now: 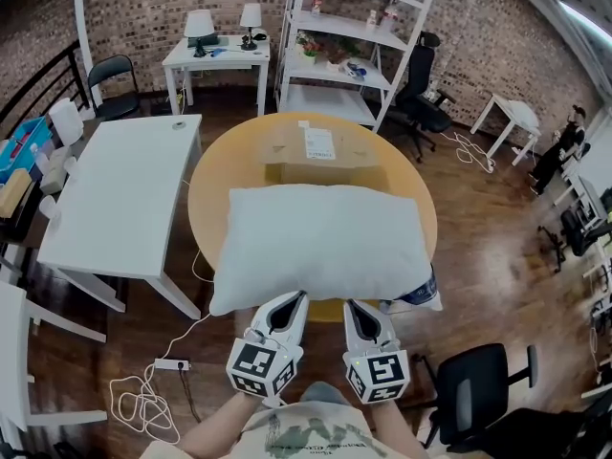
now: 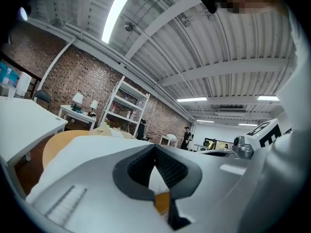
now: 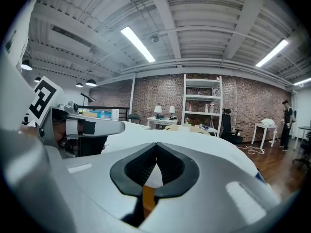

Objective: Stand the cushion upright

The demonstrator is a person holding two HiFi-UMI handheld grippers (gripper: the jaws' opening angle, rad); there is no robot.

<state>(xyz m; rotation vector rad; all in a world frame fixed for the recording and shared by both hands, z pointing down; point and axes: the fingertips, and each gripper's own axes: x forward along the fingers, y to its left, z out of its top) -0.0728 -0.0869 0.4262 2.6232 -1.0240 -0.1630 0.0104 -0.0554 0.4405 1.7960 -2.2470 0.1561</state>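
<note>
A wooden floor (image 1: 478,247) and brick walls frame the scene. A round wooden tabletop (image 1: 212,199) stands at its centre, with a white rectangular tabletop (image 1: 124,199) just to its left. Against the far wall, a tall white shelf unit (image 1: 330,103) holds small items too distant to identify. Beside it is a small white desk (image 1: 215,60) carrying two lamps.

A white cushion (image 1: 320,242) lies broad side up over the near half of the round tabletop, with its long edge towards the person. Whether its underside rests on the wood or hangs just above it cannot be told. Behind the cushion, a flat cardboard box (image 1: 287,153) bearing a white label sits on the far half of the same tabletop.

A black office chair (image 1: 478,376) stands on the floor at the lower right.

The left tool (image 1: 295,300) and the right tool (image 1: 352,306) sit side by side at the middle of the cushion's near edge. Each points away from the person. In both gripper views the dark pads are pressed together at their tips, with a fold of white cushion fabric pinched between them.

On the floor at the lower left, a white power strip (image 1: 172,363) lies among loops of white cable (image 1: 143,404).
</note>
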